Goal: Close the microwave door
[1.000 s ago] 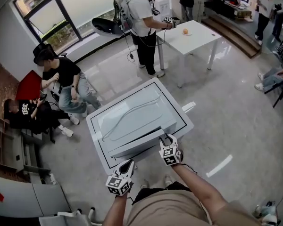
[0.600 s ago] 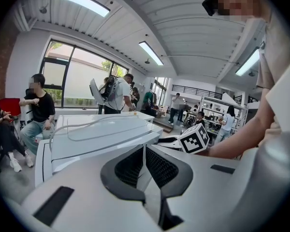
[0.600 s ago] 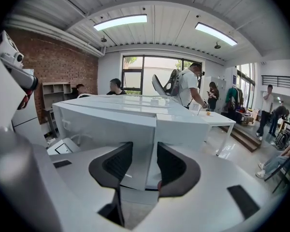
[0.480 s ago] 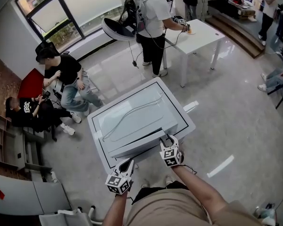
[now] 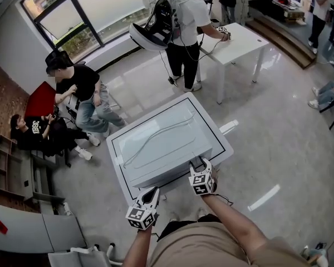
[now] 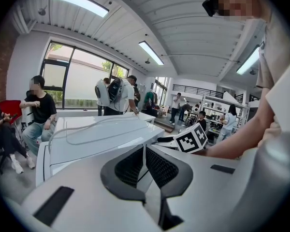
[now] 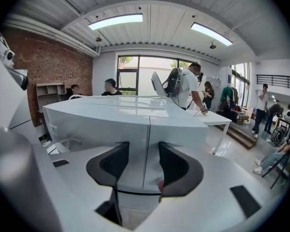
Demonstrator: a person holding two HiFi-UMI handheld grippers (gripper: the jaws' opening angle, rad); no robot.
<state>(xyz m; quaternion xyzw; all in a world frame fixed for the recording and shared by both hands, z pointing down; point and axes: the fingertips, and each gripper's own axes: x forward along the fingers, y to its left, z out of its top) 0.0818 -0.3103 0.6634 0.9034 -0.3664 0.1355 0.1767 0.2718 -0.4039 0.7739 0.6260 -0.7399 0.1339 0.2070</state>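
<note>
The white microwave (image 5: 161, 143) stands on a white table with a black border line (image 5: 224, 148), and its door sits flush with the front. My right gripper (image 5: 197, 163) is at the front right corner. Its jaws have just been opening and now stand open, with nothing between them. In the right gripper view the microwave front (image 7: 111, 124) with its vertical door seam fills the space past the right gripper (image 7: 144, 166). My left gripper (image 5: 151, 194) hangs below the front left, apart from the microwave, jaws together. In the left gripper view the left gripper (image 6: 145, 161) sits in front of the microwave top (image 6: 101, 134).
Two people sit at the left (image 5: 78, 93) beside a red seat (image 5: 39, 102). A standing person with a backpack (image 5: 183, 21) works at a white table (image 5: 242, 38) behind the microwave. Grey shelving (image 5: 11, 171) stands at the left edge. Glossy floor surrounds the table.
The microwave door, ajar at the front in the earlier frames, has swung in and now lies flush. Both grippers have stayed in about the same place.
</note>
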